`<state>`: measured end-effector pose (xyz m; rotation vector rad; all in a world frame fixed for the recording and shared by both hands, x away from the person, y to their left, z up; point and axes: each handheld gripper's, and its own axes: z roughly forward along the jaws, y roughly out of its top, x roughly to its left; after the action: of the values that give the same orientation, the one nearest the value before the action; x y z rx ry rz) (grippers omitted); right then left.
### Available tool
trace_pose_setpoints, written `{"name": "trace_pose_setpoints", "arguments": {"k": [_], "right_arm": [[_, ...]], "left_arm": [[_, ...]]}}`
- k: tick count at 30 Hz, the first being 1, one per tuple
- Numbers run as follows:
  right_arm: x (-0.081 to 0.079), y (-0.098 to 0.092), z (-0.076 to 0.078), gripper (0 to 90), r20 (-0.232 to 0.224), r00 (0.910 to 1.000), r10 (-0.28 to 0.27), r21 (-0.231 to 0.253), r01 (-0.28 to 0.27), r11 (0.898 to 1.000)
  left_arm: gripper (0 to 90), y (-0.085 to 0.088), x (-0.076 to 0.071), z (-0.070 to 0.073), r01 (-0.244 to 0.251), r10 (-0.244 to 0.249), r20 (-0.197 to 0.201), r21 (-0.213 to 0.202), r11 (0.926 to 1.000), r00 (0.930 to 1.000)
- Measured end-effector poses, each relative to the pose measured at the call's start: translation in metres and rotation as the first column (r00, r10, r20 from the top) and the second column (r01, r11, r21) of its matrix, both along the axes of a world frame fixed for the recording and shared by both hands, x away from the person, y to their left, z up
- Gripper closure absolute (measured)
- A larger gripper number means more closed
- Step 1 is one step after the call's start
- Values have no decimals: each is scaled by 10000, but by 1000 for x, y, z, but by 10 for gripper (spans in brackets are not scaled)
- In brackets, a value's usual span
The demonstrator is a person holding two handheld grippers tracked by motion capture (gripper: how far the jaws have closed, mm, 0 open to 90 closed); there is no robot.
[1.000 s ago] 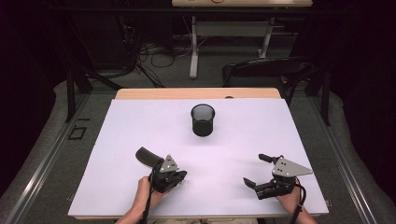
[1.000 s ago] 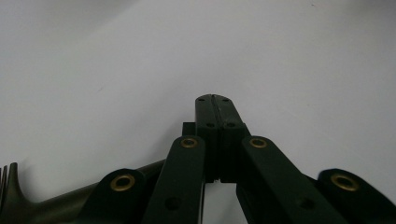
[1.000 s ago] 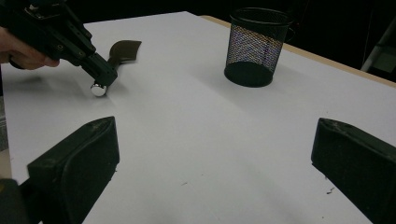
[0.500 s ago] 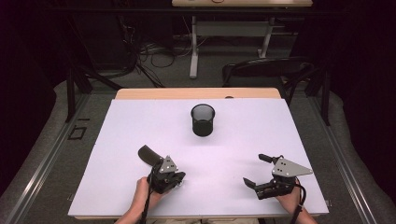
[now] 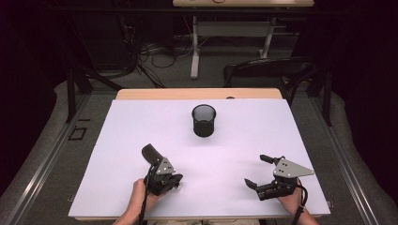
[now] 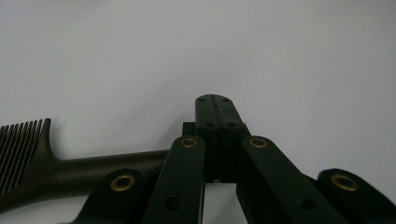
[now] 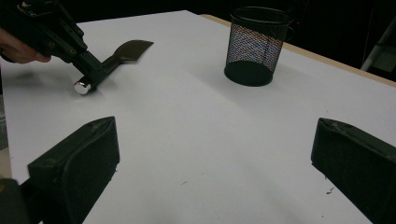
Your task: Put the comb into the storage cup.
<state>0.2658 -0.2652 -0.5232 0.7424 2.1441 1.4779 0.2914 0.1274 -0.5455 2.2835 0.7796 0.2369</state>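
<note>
Left gripper point(image 5: 159, 176): near table edge, jaws clenched on the handle of a dark olive plastic comb point(image 6: 42, 163); comb head point(image 5: 150, 152) sticks out toward the far left, resting on the white tabletop sheet point(image 5: 234, 154). Right gripper point(image 5: 263, 171): near edge, right side, jaws spread wide, nothing between them. Farther out, mid-table: 1 black wire-mesh cup point(image 5: 204, 120), upright, well apart from both grippers.

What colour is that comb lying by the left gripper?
The comb is a dark olive-brown, nearly black. It shows best in the left gripper view.
</note>
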Motion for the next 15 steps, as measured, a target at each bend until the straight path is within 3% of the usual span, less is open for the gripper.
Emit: {"name": "trace_pose_setpoints", "arguments": {"k": [15], "right_arm": [[0,0,0,9,64,10000,2,-5,-2,10000]], "left_arm": [[900,1,-3,0,249,-249,-3,520,9983,9997]]}}
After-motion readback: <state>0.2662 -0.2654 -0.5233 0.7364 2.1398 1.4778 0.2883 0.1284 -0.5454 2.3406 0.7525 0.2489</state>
